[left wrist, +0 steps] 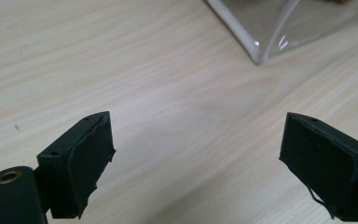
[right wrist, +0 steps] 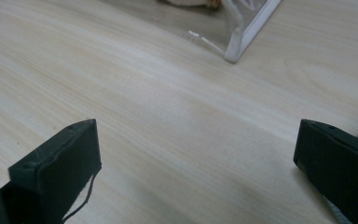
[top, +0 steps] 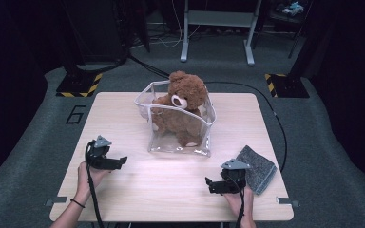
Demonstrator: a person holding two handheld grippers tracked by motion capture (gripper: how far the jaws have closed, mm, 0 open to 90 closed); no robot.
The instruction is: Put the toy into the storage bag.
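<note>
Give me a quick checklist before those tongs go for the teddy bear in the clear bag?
1. Left tongs open, nothing between them: ok.
2. Right tongs open, nothing between them: ok.
3. Teddy bear sits inside the clear bag, head above the rim: ok.
4. Bag standing upright on the table: ok.
5. Grey cloth lies beside the right tongs, apart from the bag: ok.
6. Bag's top open: cannot tell.

Grey cloth point(top: 256, 168) on wooden table point(top: 123, 114), right front corner.
</note>
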